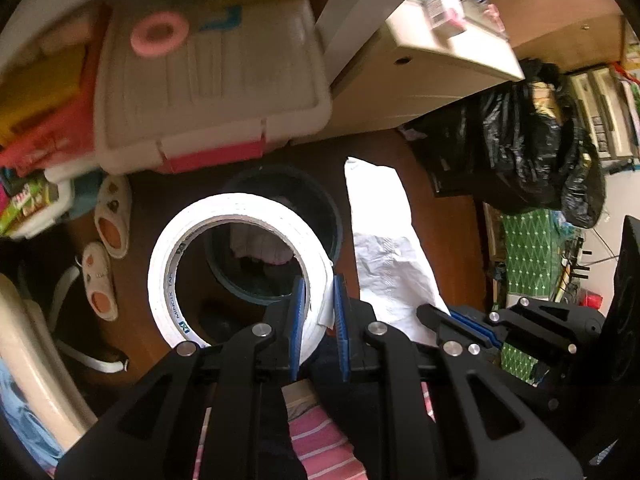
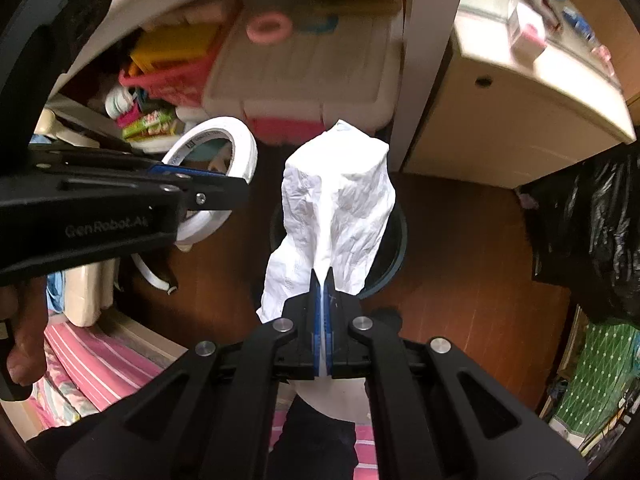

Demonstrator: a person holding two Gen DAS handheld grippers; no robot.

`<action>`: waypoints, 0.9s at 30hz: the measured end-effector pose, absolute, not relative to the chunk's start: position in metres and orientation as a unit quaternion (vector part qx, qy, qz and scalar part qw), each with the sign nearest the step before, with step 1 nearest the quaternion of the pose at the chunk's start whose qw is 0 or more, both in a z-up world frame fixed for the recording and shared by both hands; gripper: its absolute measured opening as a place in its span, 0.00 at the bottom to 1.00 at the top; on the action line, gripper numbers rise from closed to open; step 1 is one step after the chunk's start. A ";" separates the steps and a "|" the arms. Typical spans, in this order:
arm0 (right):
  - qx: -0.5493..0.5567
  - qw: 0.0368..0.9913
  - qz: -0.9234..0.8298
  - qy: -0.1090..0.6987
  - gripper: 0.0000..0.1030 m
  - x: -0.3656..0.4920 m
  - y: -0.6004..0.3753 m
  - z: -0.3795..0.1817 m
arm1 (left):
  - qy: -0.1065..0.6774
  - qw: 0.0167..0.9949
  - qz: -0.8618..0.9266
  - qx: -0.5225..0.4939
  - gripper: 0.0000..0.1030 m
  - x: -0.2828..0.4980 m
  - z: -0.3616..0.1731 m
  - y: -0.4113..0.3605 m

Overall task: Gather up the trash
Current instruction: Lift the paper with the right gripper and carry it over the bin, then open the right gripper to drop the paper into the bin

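Note:
My left gripper (image 1: 319, 312) is shut on a white tape roll (image 1: 208, 216), held by its rim above a dark round bin (image 1: 332, 220) on the brown floor. My right gripper (image 2: 323, 280) is shut on a crumpled white paper (image 2: 340, 200), held up over the same bin (image 2: 396, 256). In the left wrist view the paper (image 1: 388, 252) hangs right of the tape roll, with the right gripper (image 1: 460, 320) below it. In the right wrist view the left gripper (image 2: 224, 192) and tape roll (image 2: 240, 148) are at the left.
A white lidded storage box (image 1: 212, 88) with a pink ring (image 1: 160, 34) stands behind the bin. A cream cabinet (image 1: 420, 80) is at the right, black trash bags (image 1: 520, 140) beside it. Slippers (image 1: 110, 220) lie on the floor at left.

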State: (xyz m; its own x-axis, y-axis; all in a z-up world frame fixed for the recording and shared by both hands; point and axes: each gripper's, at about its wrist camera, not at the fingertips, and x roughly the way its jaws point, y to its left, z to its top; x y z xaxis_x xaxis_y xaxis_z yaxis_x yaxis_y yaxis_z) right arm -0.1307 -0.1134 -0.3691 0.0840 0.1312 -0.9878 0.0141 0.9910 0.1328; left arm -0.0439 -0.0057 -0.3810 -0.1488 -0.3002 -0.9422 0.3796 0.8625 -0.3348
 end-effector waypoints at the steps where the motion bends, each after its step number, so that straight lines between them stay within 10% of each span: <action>1: 0.054 0.733 0.044 0.677 0.02 -0.131 -0.115 -0.379 | 0.713 0.651 -0.259 0.029 0.14 -0.045 -0.391 -0.007; 27: 0.063 0.692 0.046 0.717 0.16 -0.135 -0.144 -0.569 | 0.742 0.621 -0.248 0.036 0.14 -0.049 -0.578 -0.035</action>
State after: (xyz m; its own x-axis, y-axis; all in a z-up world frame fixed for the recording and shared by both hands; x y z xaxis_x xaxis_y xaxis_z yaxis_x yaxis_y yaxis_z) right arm -0.1351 -0.1443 -0.5693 -0.0333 0.1546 -0.9874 0.0263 0.9878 0.1538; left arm -0.0494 -0.0354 -0.5782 -0.2250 -0.2535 -0.9408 0.3618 0.8748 -0.3223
